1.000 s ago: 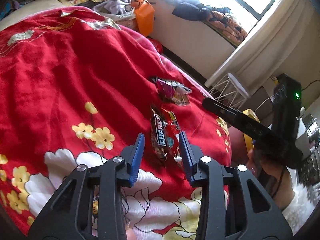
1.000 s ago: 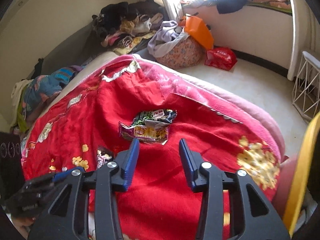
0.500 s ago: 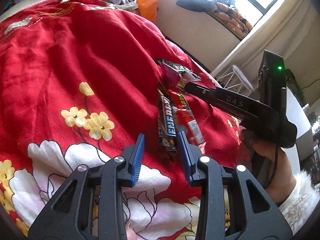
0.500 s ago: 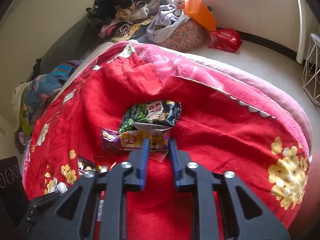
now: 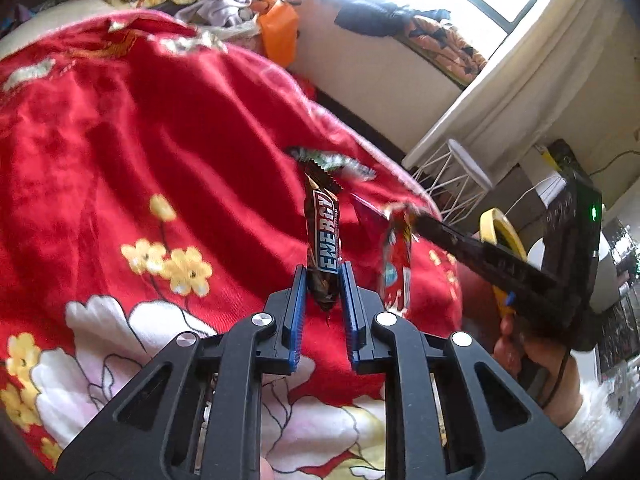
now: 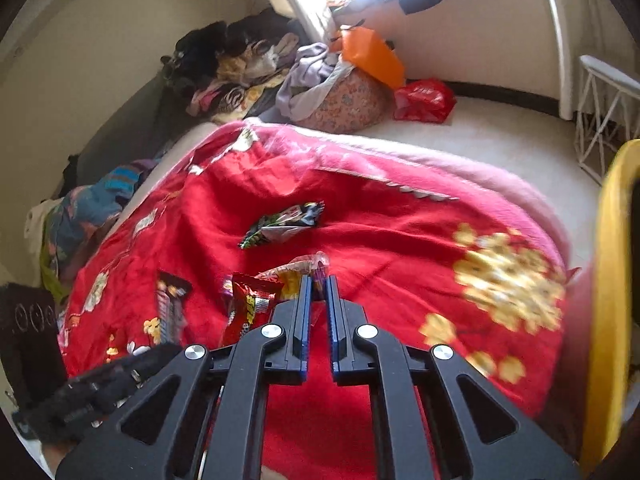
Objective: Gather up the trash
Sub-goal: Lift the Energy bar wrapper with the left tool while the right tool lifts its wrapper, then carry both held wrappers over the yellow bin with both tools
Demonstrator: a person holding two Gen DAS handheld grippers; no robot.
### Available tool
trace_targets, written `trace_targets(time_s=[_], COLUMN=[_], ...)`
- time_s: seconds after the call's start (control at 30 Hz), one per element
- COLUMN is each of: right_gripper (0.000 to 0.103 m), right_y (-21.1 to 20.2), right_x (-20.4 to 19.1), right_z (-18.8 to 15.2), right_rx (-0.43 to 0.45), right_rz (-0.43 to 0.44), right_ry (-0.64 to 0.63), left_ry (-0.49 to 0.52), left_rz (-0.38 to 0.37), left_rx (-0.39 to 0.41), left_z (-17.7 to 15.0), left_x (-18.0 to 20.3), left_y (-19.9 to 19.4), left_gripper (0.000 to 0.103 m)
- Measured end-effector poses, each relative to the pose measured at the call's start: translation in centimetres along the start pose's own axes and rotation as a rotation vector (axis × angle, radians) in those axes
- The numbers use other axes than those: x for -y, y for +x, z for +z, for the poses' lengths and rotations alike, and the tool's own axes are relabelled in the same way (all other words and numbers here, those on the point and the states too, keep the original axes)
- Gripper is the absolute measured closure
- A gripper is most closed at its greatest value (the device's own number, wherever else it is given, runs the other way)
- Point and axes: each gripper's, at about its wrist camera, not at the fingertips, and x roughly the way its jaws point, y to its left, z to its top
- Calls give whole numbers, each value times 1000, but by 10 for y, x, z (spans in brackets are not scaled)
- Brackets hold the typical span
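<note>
Gripping the dark energy bar wrapper (image 5: 323, 240) near its lower end, my left gripper (image 5: 323, 280) has its blue pads pressed on both sides of it, the jaws having just been closing, and the wrapper stands up off the red blanket (image 5: 140, 128) at the middle of the frame. My right gripper (image 6: 316, 286) has its jaws nearly together and clamped on the edge of a crinkled clear-and-yellow snack wrapper (image 6: 298, 270); they too have just been closing. A second ago both pairs of jaws stood wide with wrappers lying flat ahead of them; half a second ago the left pads only flanked the bar, and the right pads were closing at the purple-and-yellow packet's edge. A red wrapper (image 5: 396, 268) that lay beside the bar then now hangs just right of it, blurred, at the tip of the right gripper. Only the left view shows the right gripper from outside, with the hand (image 5: 532, 356) holding it at lower right. Only the right view shows a green-and-black packet (image 6: 284, 226) lying alone on the blanket above centre, a yellow rim (image 6: 612, 280) along the right edge, and a red plastic bag (image 6: 424, 100) on the floor at upper right.
</note>
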Motion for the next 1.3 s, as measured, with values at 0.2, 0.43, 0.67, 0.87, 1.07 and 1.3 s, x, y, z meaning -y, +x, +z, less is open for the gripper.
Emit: trace_targets(time_s=[0.2, 0.43, 0.67, 0.87, 1.07, 1.3], right_gripper=[96, 96, 96, 96, 96, 96], right_y=[-25, -49, -71, -84, -97, -118], right_x=[1, -1, 2, 7, 16, 27], right_z=[0, 7, 9, 17, 22, 24], right_rx=[79, 143, 192, 228, 256, 298], right_rz=[-36, -50, -39, -11, -9, -26], right_ry=[-7, -23, 2, 34, 63, 75], left_ry=[27, 74, 105, 129, 154, 193], left_rz=[-12, -30, -48, -57, -65, -91], left_rx=[43, 74, 85, 77, 52, 47], left_z=[5, 6, 8, 7, 2, -1], left_x=[12, 31, 48, 58, 66, 87], left_y=[-15, -29, -33, -31, -20, -16], left_gripper=[91, 91, 91, 91, 91, 91])
